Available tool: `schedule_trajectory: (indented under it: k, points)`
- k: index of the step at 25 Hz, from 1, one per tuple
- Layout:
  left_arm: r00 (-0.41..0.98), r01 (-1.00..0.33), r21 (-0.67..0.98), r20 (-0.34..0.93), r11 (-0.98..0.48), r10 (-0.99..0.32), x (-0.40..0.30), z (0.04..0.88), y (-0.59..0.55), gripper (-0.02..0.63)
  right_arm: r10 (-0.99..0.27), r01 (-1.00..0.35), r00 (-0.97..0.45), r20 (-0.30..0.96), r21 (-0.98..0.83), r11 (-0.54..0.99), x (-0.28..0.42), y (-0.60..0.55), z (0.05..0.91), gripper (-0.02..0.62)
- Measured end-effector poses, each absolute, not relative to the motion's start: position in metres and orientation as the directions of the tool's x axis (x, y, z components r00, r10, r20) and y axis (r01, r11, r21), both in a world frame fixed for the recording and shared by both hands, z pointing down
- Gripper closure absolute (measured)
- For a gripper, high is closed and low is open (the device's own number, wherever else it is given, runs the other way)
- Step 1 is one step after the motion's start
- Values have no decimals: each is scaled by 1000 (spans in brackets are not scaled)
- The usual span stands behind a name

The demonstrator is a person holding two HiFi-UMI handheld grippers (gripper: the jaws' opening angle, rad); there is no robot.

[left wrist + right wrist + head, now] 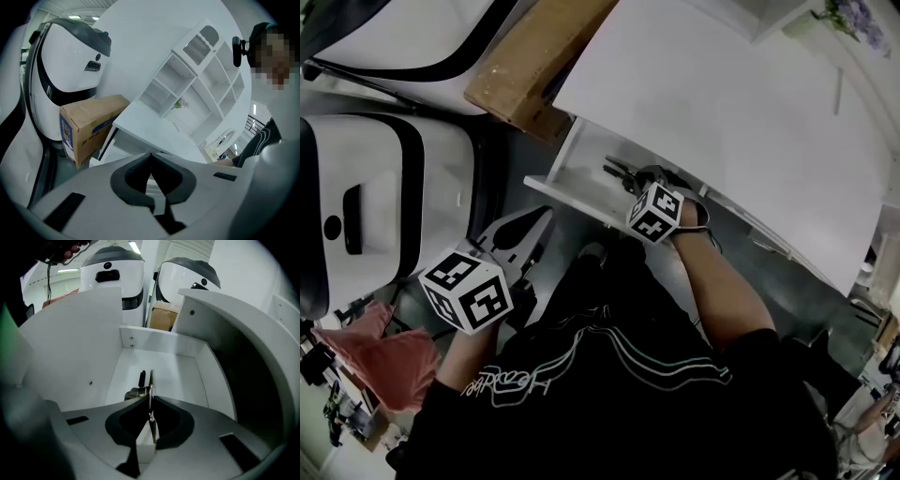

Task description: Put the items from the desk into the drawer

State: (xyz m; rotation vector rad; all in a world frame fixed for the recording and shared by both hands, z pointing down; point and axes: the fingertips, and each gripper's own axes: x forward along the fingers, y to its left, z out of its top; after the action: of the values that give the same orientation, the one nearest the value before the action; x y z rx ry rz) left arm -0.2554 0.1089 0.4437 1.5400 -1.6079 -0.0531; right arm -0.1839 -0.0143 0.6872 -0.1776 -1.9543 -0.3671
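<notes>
The white drawer (555,186) stands open under the white desk top (722,112). My right gripper (636,186) reaches down into it, its marker cube (656,212) above the drawer's front part. In the right gripper view my right gripper (150,398) is shut on a thin metal tool (151,380) seen edge-on, which hangs over the drawer floor (173,376). A dark item (142,378) lies on that floor just beyond the tips. My left gripper (542,217) hangs outside the drawer at the lower left. Its jaws meet, with nothing between them (150,157).
A cardboard box (534,66) stands on the floor left of the desk, beside the drawer. Large white machine shells (375,206) fill the left side. A pink cloth (384,361) lies at the lower left. A white shelf unit (197,79) stands on the desk.
</notes>
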Motion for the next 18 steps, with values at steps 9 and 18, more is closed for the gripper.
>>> schedule_trajectory:
  k: [9, 18]
  points:
    - [162, -781, 580, 547, 232, -822, -259, 442, 107, 586, 73, 292, -354, 933, 36, 956, -179, 4, 694, 530]
    - [224, -801, 585, 491, 128, -842, -252, 423, 96, 586, 177, 92, -460, 870, -152, 984, -159, 0, 646, 420]
